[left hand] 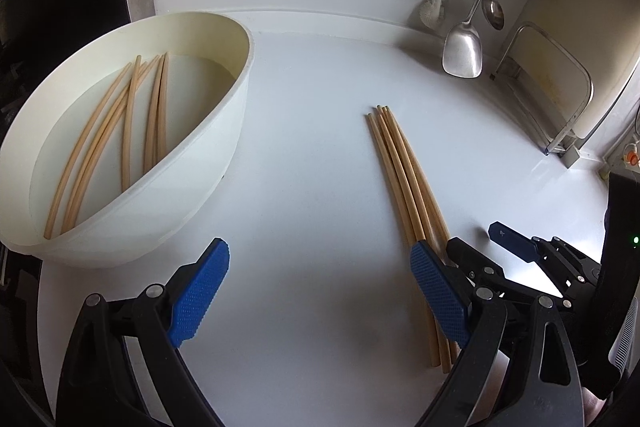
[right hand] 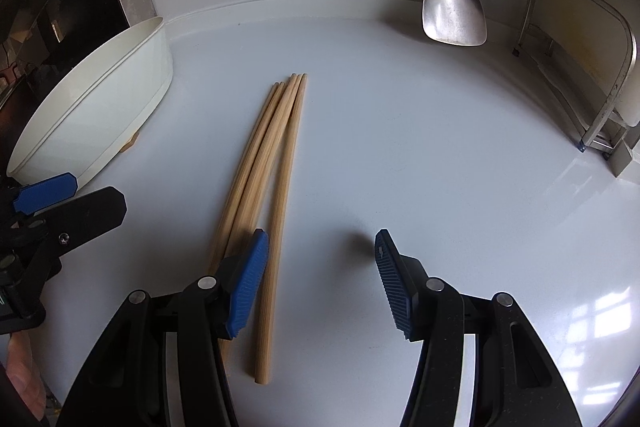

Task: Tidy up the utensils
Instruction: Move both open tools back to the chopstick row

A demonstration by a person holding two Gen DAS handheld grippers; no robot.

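Several wooden chopsticks (left hand: 404, 179) lie side by side on the white counter, also in the right wrist view (right hand: 276, 167). A white bowl (left hand: 224, 131) at the left holds several more chopsticks (left hand: 128, 131); it shows side-on in the right wrist view (right hand: 100, 99). My left gripper (left hand: 320, 291) is open and empty, between the bowl and the laid-out chopsticks. My right gripper (right hand: 320, 279) is open and empty, just right of the chopsticks' near ends; its left finger overlaps them. It also shows in the left wrist view (left hand: 484, 243).
A metal spatula (left hand: 464, 47) and a ladle (left hand: 494, 9) hang at the back right, also in the right wrist view (right hand: 456, 7). A white brush (left hand: 434, 7) leans on the back wall. A metal rack (right hand: 600, 75) stands at the right.
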